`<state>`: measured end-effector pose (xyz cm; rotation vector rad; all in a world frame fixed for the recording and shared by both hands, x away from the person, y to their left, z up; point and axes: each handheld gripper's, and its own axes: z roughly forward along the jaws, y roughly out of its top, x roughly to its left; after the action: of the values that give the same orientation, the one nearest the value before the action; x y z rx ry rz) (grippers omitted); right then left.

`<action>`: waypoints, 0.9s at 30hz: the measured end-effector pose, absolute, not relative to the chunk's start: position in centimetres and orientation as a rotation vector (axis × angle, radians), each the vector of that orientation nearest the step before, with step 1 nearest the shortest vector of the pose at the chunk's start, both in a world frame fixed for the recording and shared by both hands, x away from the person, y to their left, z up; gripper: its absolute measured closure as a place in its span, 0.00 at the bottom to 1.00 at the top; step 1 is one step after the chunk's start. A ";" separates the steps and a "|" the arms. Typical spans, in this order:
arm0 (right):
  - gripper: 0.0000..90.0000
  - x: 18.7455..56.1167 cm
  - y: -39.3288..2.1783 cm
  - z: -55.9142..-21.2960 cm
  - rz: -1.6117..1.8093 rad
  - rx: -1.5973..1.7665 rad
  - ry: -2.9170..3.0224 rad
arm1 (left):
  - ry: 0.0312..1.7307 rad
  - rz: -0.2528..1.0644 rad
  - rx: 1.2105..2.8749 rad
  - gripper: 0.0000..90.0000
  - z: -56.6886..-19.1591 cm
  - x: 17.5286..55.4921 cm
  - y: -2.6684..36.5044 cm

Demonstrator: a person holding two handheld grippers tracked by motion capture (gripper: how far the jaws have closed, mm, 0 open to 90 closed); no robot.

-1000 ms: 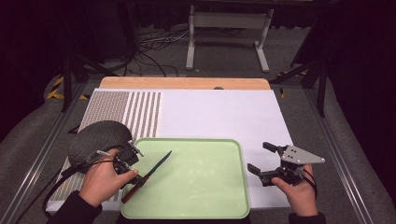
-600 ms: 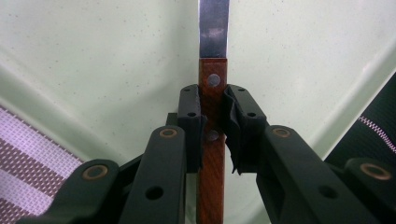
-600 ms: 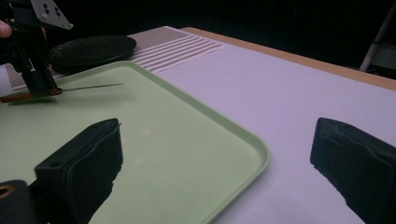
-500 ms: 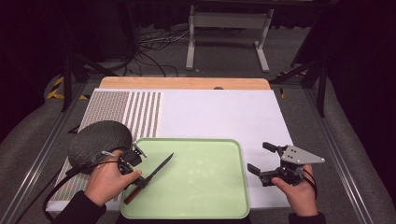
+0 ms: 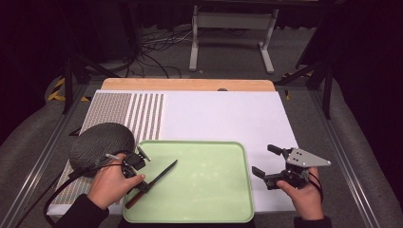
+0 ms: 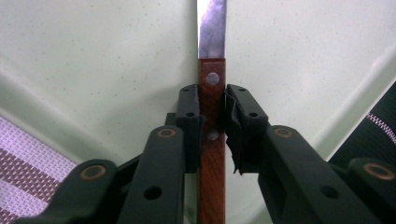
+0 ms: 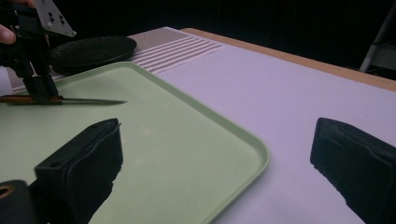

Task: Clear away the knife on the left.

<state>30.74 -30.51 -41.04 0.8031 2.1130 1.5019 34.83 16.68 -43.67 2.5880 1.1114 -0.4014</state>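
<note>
My left tongs are down over the near left corner of the green tray, and the knife lies on the tray floor between the jaws. In the left gripper view the brown handle runs straight up the middle, a rivet showing just beyond the pads, the steel blade carrying on toward the far edge of the picture. The jaws have just been easing apart a touch; the left pad sits against the wood, and on the right I can make out a thin dark gap beside the handle, so I can't say for certain that they press on it. From the high view the knife lies slantwise, handle end toward me at the near left, tip pointing away toward the middle of the tray.

A round dark mat sits just left of the tray, on the striped cloth.

My right tongs hover just off the tray's right edge above the white sheet, jaws wide apart, nothing between them. Along those jaws I see the tray rim and, farther off, the knife under my other tongs.
</note>
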 end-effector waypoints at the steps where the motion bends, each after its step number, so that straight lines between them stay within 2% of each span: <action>1: 0.04 30.7 -30.5 -41.0 1.502 0.803 2.113 | 1.111 -0.393 2.588 0.78 -43.6 34.8 16.7; 3: 0.04 30.8 -30.5 -41.1 1.502 0.803 2.115 | 1.111 -0.387 2.582 0.66 -43.5 34.7 16.7; 4: 0.04 30.8 -30.5 -41.1 1.502 0.803 2.115 | 1.105 -0.373 2.581 0.66 -43.3 34.6 16.7; 6: 0.03 30.8 -30.4 -41.1 1.498 0.800 2.122 | 1.065 -0.344 2.596 0.43 -43.1 34.5 16.6; 9: 0.03 30.8 -30.4 -41.1 1.497 0.800 2.123 | 0.991 -0.277 2.589 0.28 -42.8 34.3 16.5; 10: 0.03 30.8 -30.4 -41.1 1.497 0.800 2.123 | 0.991 -0.277 2.589 0.25 -42.8 34.3 16.5; 11: 0.03 30.8 -30.4 -41.1 1.496 0.799 2.124 | 0.919 -0.213 2.558 0.21 -42.5 34.1 16.5; 15: 0.03 30.8 -30.3 -41.1 1.496 0.799 2.125 | 0.823 -0.200 2.520 0.24 -42.1 33.8 16.3; 17: 0.03 30.8 -30.3 -41.2 1.495 0.798 2.125 | 0.743 -0.179 2.502 0.26 -42.1 33.5 16.1; 20: 0.03 30.8 -30.3 -41.2 1.494 0.796 2.127 | 0.606 -0.130 2.492 0.48 -42.0 33.3 16.1; 22: 0.03 30.8 -30.3 -41.2 1.495 0.795 2.127 | 0.571 -0.111 2.487 0.76 -42.0 33.2 16.1; 23: 0.03 30.8 -30.3 -41.2 1.495 0.795 2.127 | 0.529 -0.096 2.489 0.76 -42.1 33.1 16.0; 24: 0.03 30.8 -30.3 -41.2 1.495 0.795 2.126 | 0.479 -0.087 2.489 0.96 -42.1 33.2 16.0; 25: 0.03 30.8 -30.3 -41.2 1.495 0.794 2.126 | 0.471 -0.088 2.492 1.00 -42.1 33.1 16.0; 27: 0.03 30.8 -30.3 -41.2 1.495 0.793 2.127 | 0.446 -0.101 2.500 1.00 -42.3 33.2 15.8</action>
<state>30.80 -30.30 -41.17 0.7932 2.1265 1.4951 33.21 15.82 -42.29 2.5003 0.4462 -0.1006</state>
